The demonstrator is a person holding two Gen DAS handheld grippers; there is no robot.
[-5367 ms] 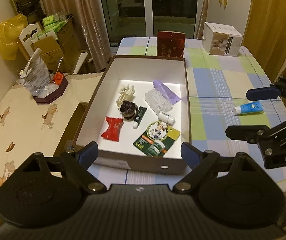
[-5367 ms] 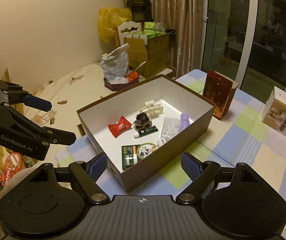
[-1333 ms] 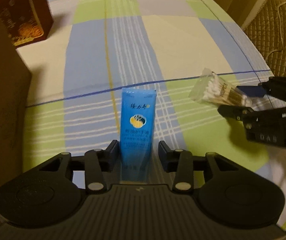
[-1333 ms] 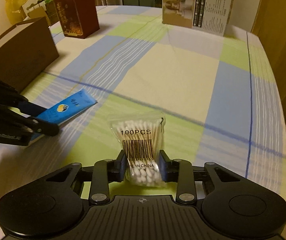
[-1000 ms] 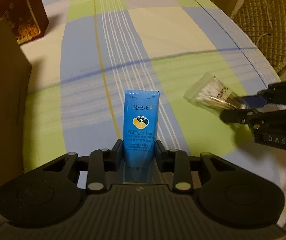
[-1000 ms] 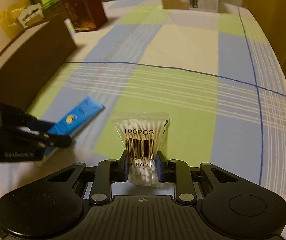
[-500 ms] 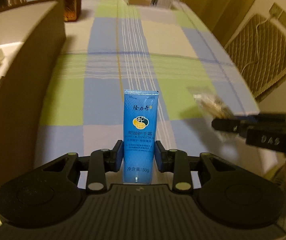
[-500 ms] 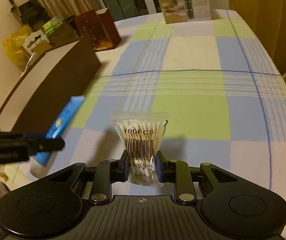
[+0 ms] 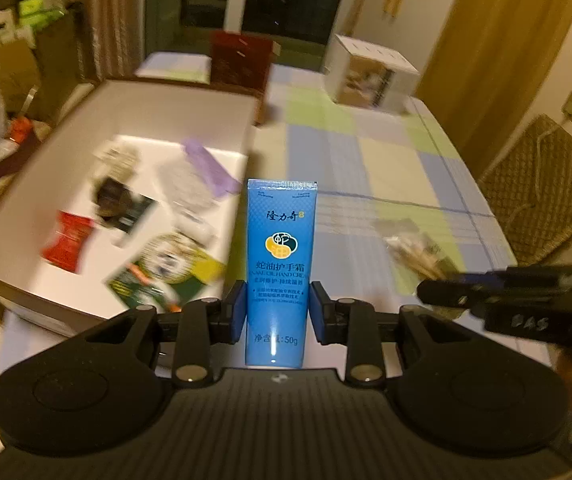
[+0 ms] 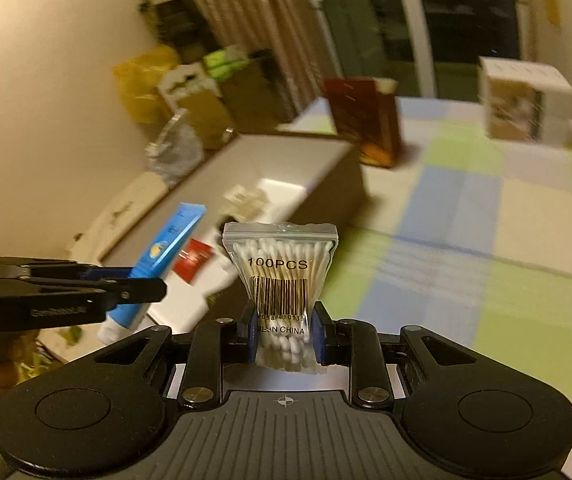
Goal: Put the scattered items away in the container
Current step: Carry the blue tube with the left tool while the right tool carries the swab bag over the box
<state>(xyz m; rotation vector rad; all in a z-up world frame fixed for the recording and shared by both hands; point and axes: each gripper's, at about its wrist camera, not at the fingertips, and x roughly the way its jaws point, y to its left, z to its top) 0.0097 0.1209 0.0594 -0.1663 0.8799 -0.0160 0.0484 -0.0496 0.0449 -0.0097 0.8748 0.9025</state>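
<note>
A blue hand-cream tube (image 9: 280, 264) stands upright between the two pads of the left tool (image 9: 278, 312), clamped near its lower half and held in the air just beside the near right corner of the open brown box (image 9: 254, 116). To its right, a clear bag of cotton swabs (image 10: 282, 280) printed "100PCS" is pinched at its lower part by the right tool (image 10: 282, 334), also raised off the checked surface (image 10: 486, 248). Inside the white-lined box, blurred, lie a red packet (image 9: 66, 242), a green and yellow card (image 9: 166, 268), a purple item (image 9: 208, 168) and several other small things too smeared to name. Beyond the box, a dark red carton (image 9: 242, 64) and a white carton (image 9: 370, 76) stand on the surface. A woven chair (image 9: 542, 188) sits at the right edge of the left wrist view.
</note>
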